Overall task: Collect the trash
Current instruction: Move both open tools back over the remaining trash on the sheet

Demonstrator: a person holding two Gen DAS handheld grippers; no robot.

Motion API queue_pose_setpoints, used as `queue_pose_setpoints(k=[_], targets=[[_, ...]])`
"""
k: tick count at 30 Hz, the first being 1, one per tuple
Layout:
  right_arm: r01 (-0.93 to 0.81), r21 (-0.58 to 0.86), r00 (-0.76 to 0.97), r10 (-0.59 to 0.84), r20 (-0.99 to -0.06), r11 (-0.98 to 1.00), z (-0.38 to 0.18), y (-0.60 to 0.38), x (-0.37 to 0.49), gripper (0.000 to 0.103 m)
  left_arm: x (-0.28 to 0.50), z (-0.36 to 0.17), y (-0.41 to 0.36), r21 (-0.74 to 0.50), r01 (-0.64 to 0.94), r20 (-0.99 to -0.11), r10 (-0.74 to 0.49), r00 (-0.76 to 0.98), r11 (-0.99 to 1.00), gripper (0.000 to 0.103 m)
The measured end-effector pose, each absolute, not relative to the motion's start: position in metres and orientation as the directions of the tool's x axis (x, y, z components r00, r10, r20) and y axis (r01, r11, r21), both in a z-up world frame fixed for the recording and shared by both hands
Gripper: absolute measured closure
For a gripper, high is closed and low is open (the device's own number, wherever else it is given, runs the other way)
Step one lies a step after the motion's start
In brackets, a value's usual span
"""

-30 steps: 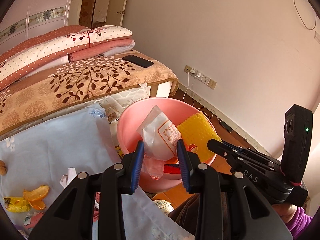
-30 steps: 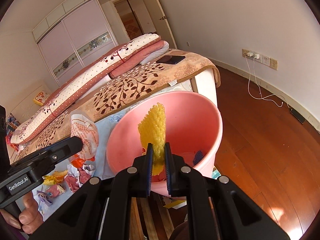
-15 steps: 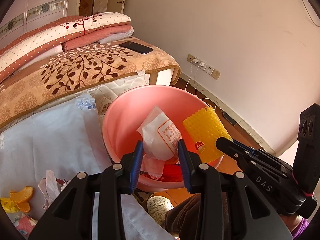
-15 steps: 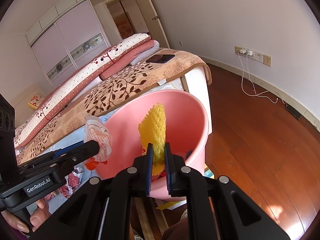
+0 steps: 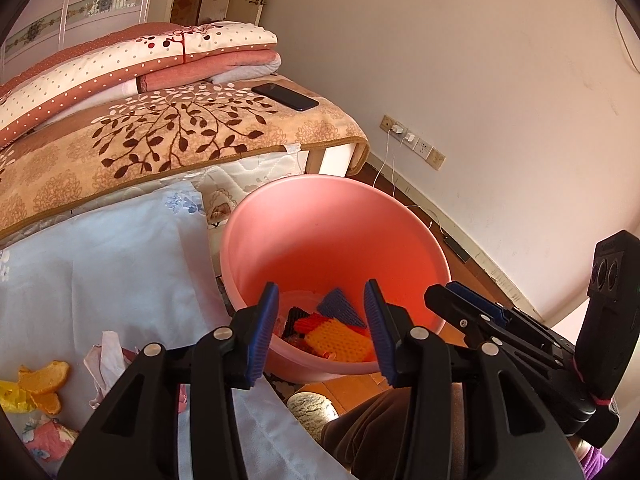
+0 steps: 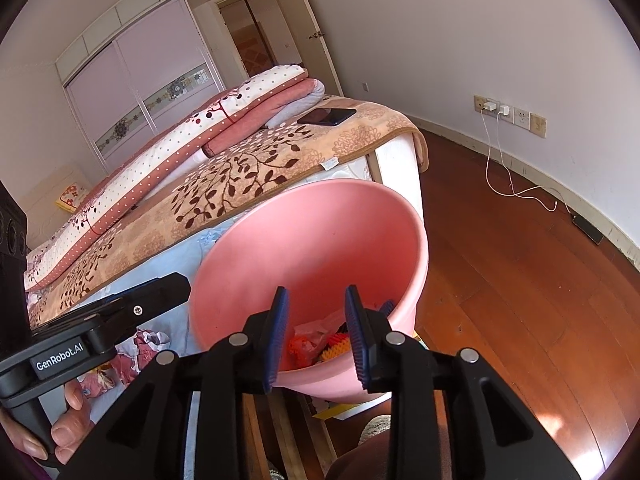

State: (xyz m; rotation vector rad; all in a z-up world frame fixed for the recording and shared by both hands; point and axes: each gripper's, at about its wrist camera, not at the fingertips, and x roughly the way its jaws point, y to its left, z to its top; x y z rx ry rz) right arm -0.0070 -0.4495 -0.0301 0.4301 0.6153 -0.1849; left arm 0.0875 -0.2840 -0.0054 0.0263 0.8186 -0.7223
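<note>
Both tools, left tool (image 5: 320, 330) and right tool (image 6: 316, 332), are opening empty above the round pink plastic basin (image 5: 280, 216); next, fetch orange peel (image 5: 42, 378) from the bed.

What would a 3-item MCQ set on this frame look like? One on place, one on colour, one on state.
1. Where does the black phone lie?
A. on the patterned blanket on the bed
B. in the bucket
C. on the floor

2. What colour is the bucket?
A. blue
B. pink
C. green

3. What is between the pads of the right hand-held gripper?
A. a yellow foam net
B. an orange peel
C. nothing

Key:
1 A: the phone rests on the leaf-print blanket by the folded quilts.
2 B: its wall and rim are pink in both views.
3 C: its jaws are opening with only a gap between them; the yellow foam net lies in the bucket.
</note>
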Motion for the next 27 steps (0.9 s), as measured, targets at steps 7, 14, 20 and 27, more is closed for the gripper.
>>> queue_pose_setpoints(k=[7,14,20,27], targets=[[0.269,0.318,0.809,-0.034,-0.586,0.909,-0.024,-0.437,-0.008,0.075,0.084,0.001,-0.273,-0.256,0.584,-0.661,-0.58,0.476,0.77,0.058],[0.239,0.305,0.817,-0.022,-0.576,0.922,-0.017,-0.421,-0.011,0.068,0.078,0.009,-0.251,-0.255,0.561,-0.647,-0.57,0.507,0.788,0.058],[0.209,0.299,0.829,-0.007,-0.559,0.931,-0.008,-0.407,-0.016,0.067,0.072,0.016,-0.221,-0.25,0.517,-0.641,-0.54,0.545,0.819,0.058],[0.155,0.3,0.839,0.034,-0.543,0.941,-0.002,-0.384,-0.019,0.067,0.063,0.022,-0.18,-0.223,0.456,-0.632,-0.484,0.606,0.861,0.058]])
